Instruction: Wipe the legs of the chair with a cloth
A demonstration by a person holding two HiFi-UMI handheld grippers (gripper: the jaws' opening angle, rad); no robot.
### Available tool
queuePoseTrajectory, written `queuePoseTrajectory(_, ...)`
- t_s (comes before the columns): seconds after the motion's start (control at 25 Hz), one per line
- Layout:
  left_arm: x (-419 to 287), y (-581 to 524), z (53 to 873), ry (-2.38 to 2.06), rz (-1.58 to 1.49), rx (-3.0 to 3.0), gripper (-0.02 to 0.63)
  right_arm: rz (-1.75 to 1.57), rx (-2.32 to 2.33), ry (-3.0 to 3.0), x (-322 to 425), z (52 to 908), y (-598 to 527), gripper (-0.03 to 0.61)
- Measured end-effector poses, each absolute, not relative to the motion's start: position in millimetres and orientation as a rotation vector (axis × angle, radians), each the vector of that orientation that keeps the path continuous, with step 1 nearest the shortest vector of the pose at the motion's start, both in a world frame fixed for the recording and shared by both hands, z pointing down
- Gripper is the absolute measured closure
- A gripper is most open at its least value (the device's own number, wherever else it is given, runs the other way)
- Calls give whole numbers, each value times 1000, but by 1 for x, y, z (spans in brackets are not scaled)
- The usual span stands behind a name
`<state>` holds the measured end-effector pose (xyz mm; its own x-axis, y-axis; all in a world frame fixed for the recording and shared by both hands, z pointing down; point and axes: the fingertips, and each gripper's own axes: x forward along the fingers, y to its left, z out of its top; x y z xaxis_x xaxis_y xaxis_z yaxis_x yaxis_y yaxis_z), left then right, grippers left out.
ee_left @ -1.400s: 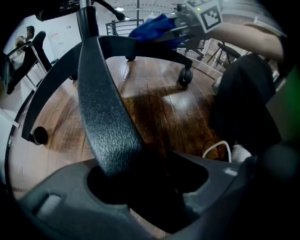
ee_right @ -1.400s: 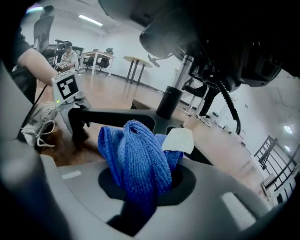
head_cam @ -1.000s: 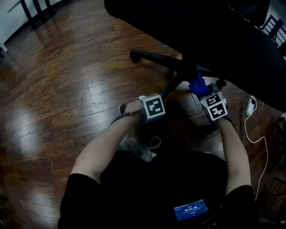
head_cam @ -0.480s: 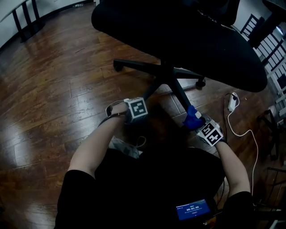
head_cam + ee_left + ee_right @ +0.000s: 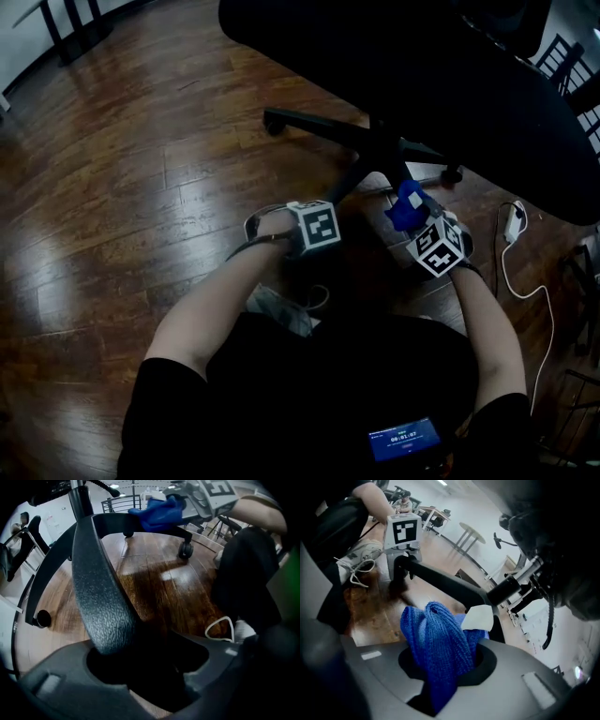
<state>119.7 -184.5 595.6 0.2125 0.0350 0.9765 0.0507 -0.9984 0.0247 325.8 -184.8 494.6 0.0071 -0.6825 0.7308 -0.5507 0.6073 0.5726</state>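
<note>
A black office chair stands over me, its seat [image 5: 422,66] above a star base with several legs. My left gripper [image 5: 140,665] is shut on one textured black chair leg [image 5: 103,597], which runs down-left from the hub [image 5: 380,150] in the head view. My right gripper [image 5: 445,667] is shut on a bunched blue cloth [image 5: 438,641] with a white tag [image 5: 478,617]. In the head view the cloth [image 5: 406,206] lies against a neighbouring leg below the hub. The left gripper view shows the cloth [image 5: 157,512] on that far leg.
Dark wood floor [image 5: 141,187] lies all around. A white cable and plug [image 5: 514,223] lie on the floor at the right. The person's shoe with white laces [image 5: 227,629] is close to the held leg. Casters [image 5: 185,550] end the legs. Other chairs [image 5: 562,52] stand at the far right.
The right gripper slid the blue cloth outward along its chair leg, then back up toward the hub. The left gripper kept its hold on the other leg.
</note>
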Motion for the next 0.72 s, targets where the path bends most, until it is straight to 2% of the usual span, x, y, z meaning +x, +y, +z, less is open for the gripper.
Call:
queuePoseTrajectory(0.16, 125, -183, 594, -115, -1927, -2495, 357, -298, 992, -1554, 311, 489, -239, 491)
queuePoseTrajectory(0.32, 124, -186, 593, -104, -1923, -2488, 357, -387, 925, -1470, 307, 496, -245, 486)
queuePoseTrajectory(0.72, 120, -193, 596, -24, -1907, -2485, 360, -242, 690, -1469, 338, 544, -98, 486)
